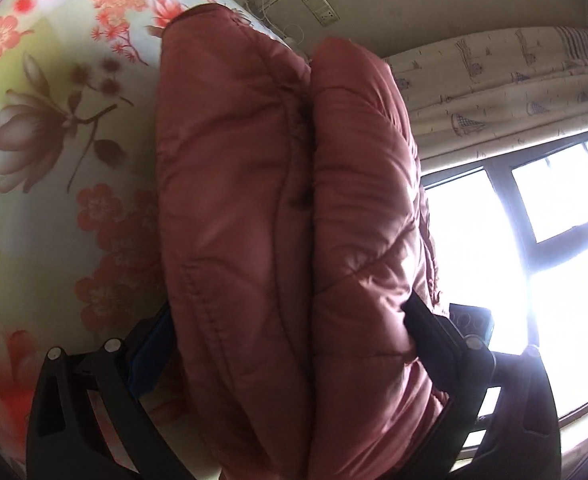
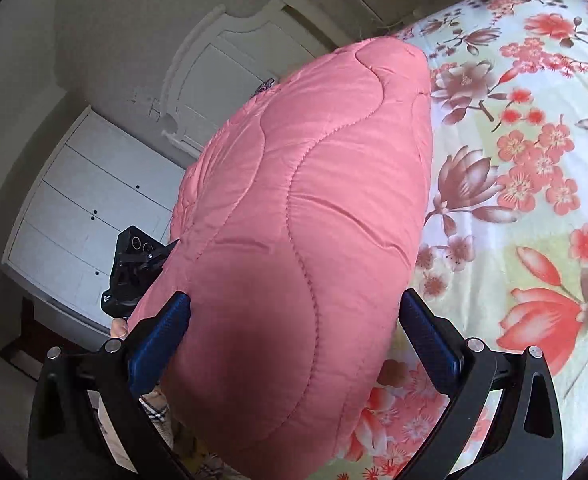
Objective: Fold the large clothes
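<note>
1. The bed (image 2: 533,200) carries everything and is covered by a pale sheet (image 1: 34,152) printed with red, pink and brown flowers over green and white patches.
2. A padded pink jacket (image 2: 301,220), folded into a thick bundle, rises from the sheet near the bed's edge.
3. In the left wrist view the jacket (image 1: 286,200) shows two puffy layers pressed side by side.

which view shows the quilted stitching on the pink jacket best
The right wrist view: the pink jacket is well lit there, its wavy stitch lines clear across the panel. In the left wrist view it is backlit by the window, dark, showing only folded bulk and a few seams.
</note>
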Motion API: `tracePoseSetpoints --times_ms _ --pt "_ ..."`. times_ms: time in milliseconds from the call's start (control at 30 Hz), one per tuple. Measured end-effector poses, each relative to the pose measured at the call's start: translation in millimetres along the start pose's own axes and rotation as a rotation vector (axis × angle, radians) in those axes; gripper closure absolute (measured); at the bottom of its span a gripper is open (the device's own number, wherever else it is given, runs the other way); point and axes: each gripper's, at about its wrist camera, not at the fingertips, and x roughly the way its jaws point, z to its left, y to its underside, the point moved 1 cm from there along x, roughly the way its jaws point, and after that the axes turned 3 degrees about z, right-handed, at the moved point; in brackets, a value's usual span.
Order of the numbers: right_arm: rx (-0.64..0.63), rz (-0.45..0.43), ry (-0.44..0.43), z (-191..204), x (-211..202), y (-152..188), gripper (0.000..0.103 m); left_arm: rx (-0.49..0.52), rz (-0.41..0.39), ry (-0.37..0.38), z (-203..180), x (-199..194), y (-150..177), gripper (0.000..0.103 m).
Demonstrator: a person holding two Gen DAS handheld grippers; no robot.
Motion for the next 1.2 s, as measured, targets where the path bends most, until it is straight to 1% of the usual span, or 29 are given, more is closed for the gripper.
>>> tracePoseSetpoints --times_ms 33,67,133,167,200,233,267,333,400,500,600,667,700,767,800,833,900,933,967,1000,1033,1067,1100,1133,1167,1200 --pt "0.010 0.010 -0.019 -3 3 -3 0.004 0.011 0.007 0.010 -2 2 0 0.002" --pt "0.021 0.021 -0.037 -6 7 -4 0.004 0.015 0.010 0.025 -3 3 -1 0.005" --pt "0.016 0.018 -0.054 -8 9 -5 0.004 0.014 0.007 0.079 -3 5 -1 0.038" --pt "0.004 0.006 -0.053 -7 8 -4 0.008 0.029 -0.005 0.104 -6 3 0 0.044" --pt "-0.017 -0.013 -0.040 -3 6 -2 0.013 0.046 -0.016 0.113 -10 1 0 0.050" --pt "-0.043 -0.030 -0.021 0 1 -3 0.022 0.062 -0.028 0.103 -15 1 0 0.053" --pt "-0.081 -0.048 0.004 5 -2 -1 0.028 0.076 -0.039 0.091 -20 1 2 0.055" --pt "-0.151 -0.077 0.053 17 -5 0 0.034 0.134 -0.086 0.083 -38 3 -2 0.060" --pt "-0.218 -0.117 0.110 27 -9 -1 0.037 0.190 -0.132 0.070 -59 7 -9 0.061" --pt "-0.295 -0.193 0.179 38 -22 -13 0.040 0.214 -0.176 0.096 -90 19 -29 0.061" --pt "-0.320 -0.269 0.199 41 -48 -37 0.040 0.243 -0.191 0.135 -119 35 -53 0.061" --pt "-0.338 -0.304 0.207 37 -64 -57 0.040 0.231 -0.180 0.128 -129 56 -70 0.060" --pt "-0.332 -0.303 0.209 31 -69 -66 0.040 0.213 -0.165 0.117 -128 68 -77 0.060" --pt "-0.277 -0.270 0.214 10 -71 -86 0.040 0.155 -0.122 0.063 -114 98 -84 0.059" --pt "-0.253 -0.247 0.231 -3 -68 -95 0.039 0.124 -0.093 0.020 -104 117 -86 0.057" --pt "-0.214 -0.208 0.241 -20 -62 -100 0.039 0.106 -0.098 -0.005 -94 129 -85 0.054" --pt "-0.137 -0.148 0.292 -53 -51 -101 0.038 0.075 -0.109 0.056 -82 134 -85 0.052" --pt "-0.112 -0.148 0.267 -66 -49 -101 0.036 0.064 -0.108 0.072 -80 134 -83 0.050" --pt "-0.090 -0.161 0.220 -73 -52 -99 0.035 0.078 -0.101 0.056 -83 135 -82 0.048" --pt "-0.073 -0.166 0.200 -78 -52 -94 0.034 0.098 -0.096 0.034 -86 134 -82 0.045" --pt "-0.068 -0.169 0.202 -77 -54 -92 0.028 0.117 -0.096 0.004 -92 129 -82 0.041" --pt "-0.074 -0.174 0.225 -74 -56 -91 0.025 0.126 -0.109 -0.022 -97 122 -89 0.039" --pt "-0.090 -0.187 0.264 -69 -61 -90 0.022 0.138 -0.155 -0.053 -107 111 -91 0.039" --pt "-0.108 -0.212 0.304 -63 -65 -89 0.019 0.158 -0.228 -0.084 -118 96 -90 0.039" --pt "-0.134 -0.262 0.344 -51 -76 -86 0.019 0.185 -0.308 -0.122 -130 81 -88 0.039" --pt "-0.160 -0.310 0.363 -42 -85 -84 0.019 0.234 -0.408 -0.166 -147 66 -86 0.034"
